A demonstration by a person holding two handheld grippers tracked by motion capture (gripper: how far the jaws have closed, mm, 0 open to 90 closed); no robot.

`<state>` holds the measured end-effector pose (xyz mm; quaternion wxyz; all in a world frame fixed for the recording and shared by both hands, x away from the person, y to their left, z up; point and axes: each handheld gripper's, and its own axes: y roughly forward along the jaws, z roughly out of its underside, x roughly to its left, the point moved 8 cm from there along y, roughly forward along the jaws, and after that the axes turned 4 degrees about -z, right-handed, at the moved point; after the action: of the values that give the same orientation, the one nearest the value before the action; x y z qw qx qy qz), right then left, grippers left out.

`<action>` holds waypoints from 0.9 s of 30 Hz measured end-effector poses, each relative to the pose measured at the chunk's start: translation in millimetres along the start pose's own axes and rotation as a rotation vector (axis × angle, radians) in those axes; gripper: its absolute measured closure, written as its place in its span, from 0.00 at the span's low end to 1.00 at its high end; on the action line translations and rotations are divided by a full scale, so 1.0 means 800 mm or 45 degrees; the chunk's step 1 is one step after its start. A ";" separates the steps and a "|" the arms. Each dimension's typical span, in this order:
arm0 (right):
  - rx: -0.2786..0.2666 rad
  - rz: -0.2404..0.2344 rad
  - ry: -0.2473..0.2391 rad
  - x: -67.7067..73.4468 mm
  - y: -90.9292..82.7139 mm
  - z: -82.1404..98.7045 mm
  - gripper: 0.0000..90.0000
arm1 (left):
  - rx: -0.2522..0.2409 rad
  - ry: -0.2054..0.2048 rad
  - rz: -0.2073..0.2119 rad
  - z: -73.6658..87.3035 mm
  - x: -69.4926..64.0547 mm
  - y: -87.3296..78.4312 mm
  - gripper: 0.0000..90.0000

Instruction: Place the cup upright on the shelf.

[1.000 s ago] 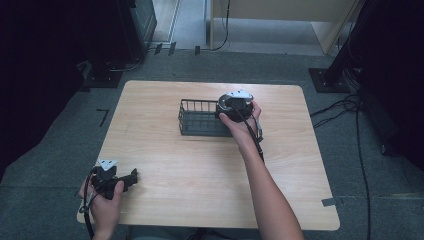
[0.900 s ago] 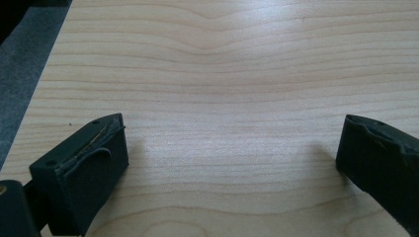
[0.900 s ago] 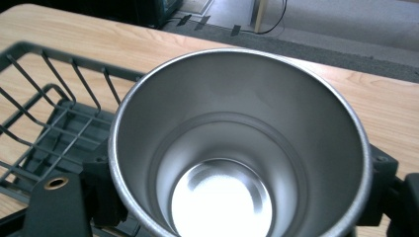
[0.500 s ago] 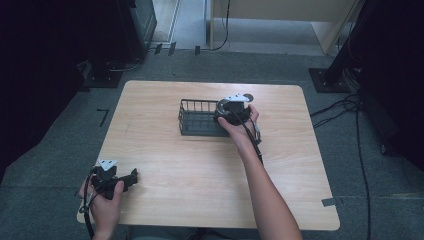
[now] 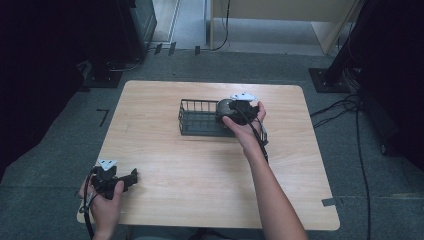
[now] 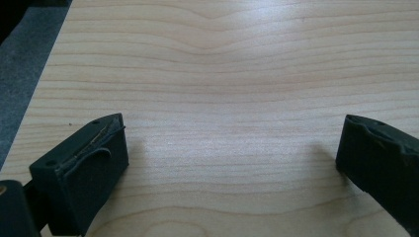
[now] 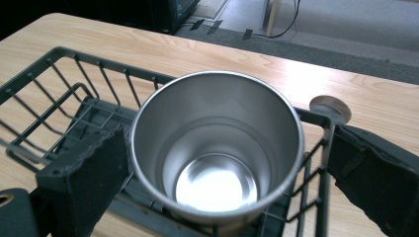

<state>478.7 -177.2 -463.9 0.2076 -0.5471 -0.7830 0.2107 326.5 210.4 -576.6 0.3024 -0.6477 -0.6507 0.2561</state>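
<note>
a: pale wood table (image 5: 200,170), dark floor around it. right gripper (image 7: 222,163), centre of the right gripper view: jaws have just been opening and stand wide, the steel cup (image 7: 217,148) between them, the left pad close to its wall, the right one clear.
b: and the cup?
a: upright in the right end of the wire basket (image 5: 200,117), upper middle of the high view.
b: risk?
a: likely a pad snagging the rim on withdrawal and tipping the cup.
b: left gripper (image 5: 117,179)?
a: lower left, jaws wide, nothing between them.
</note>
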 end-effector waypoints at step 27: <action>-0.026 0.028 0.047 -0.054 -0.091 0.045 0.02 | -0.002 -0.001 -0.001 0.000 0.000 0.000 0.00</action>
<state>416.4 -244.4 -457.3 0.2138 -0.5617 -0.7751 0.1948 326.6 210.3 -576.7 0.3018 -0.6478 -0.6511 0.2557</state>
